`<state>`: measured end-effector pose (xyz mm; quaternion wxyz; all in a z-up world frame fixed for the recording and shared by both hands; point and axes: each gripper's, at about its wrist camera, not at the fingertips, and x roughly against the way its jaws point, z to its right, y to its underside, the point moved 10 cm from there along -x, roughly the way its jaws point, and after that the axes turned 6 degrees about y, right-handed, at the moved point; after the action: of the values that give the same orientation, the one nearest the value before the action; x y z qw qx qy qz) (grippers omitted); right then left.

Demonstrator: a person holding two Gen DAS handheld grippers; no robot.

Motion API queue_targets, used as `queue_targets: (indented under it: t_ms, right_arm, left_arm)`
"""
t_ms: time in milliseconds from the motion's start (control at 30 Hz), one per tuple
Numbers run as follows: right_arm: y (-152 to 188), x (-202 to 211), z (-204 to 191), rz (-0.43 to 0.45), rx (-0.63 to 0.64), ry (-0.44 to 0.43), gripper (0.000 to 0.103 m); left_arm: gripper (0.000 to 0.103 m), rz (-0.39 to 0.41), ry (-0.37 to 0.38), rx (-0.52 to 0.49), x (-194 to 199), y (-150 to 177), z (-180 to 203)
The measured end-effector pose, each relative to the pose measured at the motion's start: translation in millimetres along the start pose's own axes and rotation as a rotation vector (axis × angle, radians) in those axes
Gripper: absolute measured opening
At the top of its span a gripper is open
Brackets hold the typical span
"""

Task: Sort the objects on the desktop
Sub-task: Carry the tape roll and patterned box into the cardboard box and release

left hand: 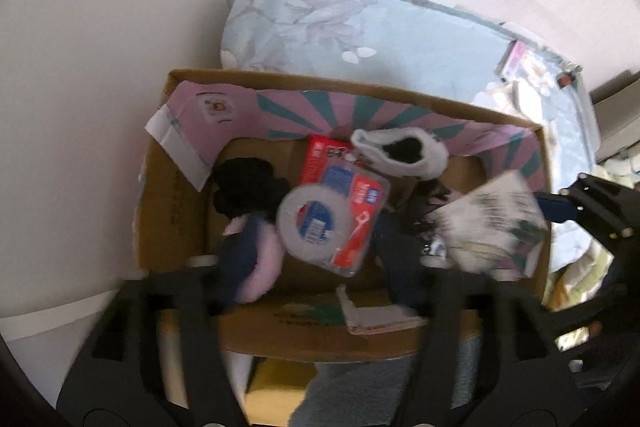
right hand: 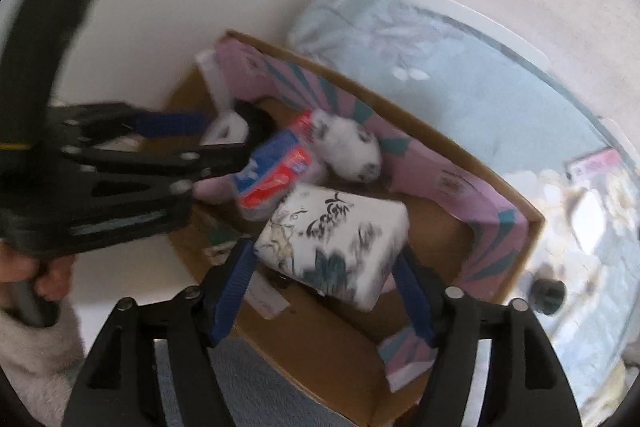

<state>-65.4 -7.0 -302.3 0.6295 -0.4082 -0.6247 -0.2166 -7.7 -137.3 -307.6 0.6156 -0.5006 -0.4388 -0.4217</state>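
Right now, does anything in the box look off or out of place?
Nothing damaged or spilled. The cardboard box is simply a jumble: the tape roll leans on a red-blue packet, and the tissue pack sits tilted between the right gripper fingers.

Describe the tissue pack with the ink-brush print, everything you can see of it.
The tissue pack is a soft, rectangular white packet in plastic-looking wrap, printed with black brush calligraphy and teal leaves. It sits tilted above the cardboard box, between the blue-padded fingers of the right gripper, which press its two sides. It is blurred, so finer print is unreadable.
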Motion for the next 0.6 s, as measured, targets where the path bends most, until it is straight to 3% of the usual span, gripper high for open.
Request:
queue_targets:
  t_ms: [33, 200, 400, 600]
  right_arm:
    - [1.3, -0.2, 0.7, -0.004, 0.003, 0.009, 0.072]
    - [2.7, 10.5, 0.0, 0.028, 0.018, 0.012, 0.08]
    - [2.7, 24.8, 5.5, 0.076, 0.069, 0.124, 0.08]
    - [6.4, 34.0, 12.8, 0.095, 0.05, 0.123, 0.08]
  left_arm:
    - [0.103, 0.018, -0.013, -0.002, 3.2, -2.1, -0.3]
    - [0.103, 0.083, -0.052, -0.05, 21.6, -11.8, 6.9]
    - [0.103, 0.101, -0.039, -0.063, 30.0, -15.5, 16.2]
    - [0.103, 0.114, -0.044, -0.074, 35.3, -18.0, 25.5]
